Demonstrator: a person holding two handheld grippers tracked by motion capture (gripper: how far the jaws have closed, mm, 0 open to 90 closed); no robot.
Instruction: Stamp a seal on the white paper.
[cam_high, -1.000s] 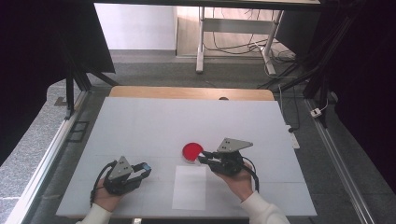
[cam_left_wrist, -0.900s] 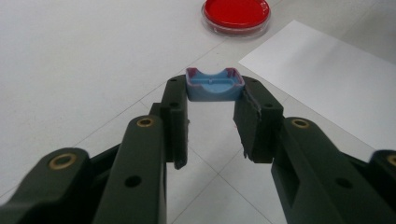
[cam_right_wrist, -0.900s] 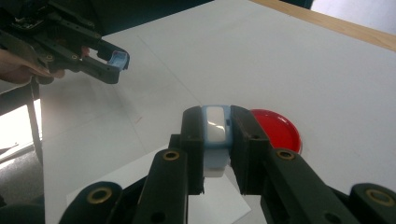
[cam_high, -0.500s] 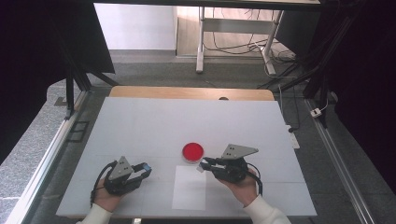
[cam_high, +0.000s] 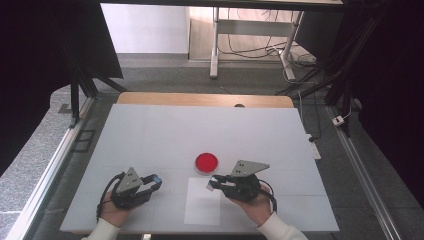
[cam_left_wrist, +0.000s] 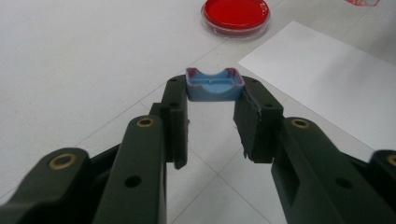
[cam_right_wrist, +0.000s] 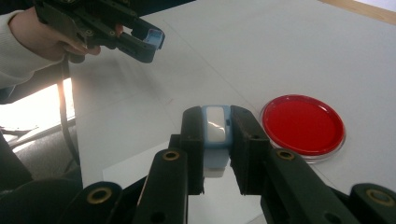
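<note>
In the high view, the left gripper (cam_high: 150, 183) sits at the lower left of the frame and the right gripper (cam_high: 216, 183) at the lower centre, both low over the white table (cam_high: 150, 130). The left gripper view shows its jaws clamped on a small blue tray-like piece (cam_left_wrist: 215, 85) with a purple-tinged rim, held at the jaw tips in the middle of the frame. In the right gripper view, the jaws are closed on a pale blue block (cam_right_wrist: 215, 135) with a white glossy face, at the centre of the frame; the left gripper (cam_right_wrist: 148, 43) with its blue piece (cam_right_wrist: 154, 36) shows at the upper left.

The red dish (cam_high: 206, 162), round with a clear rim, lies just above the right gripper in the high view, at the top of the left gripper view (cam_left_wrist: 236, 14) and at the right of the right gripper view (cam_right_wrist: 302, 125). A white sheet of paper (cam_high: 202, 210) lies flat between the two hands. No writing or label can be read on any of these things.
</note>
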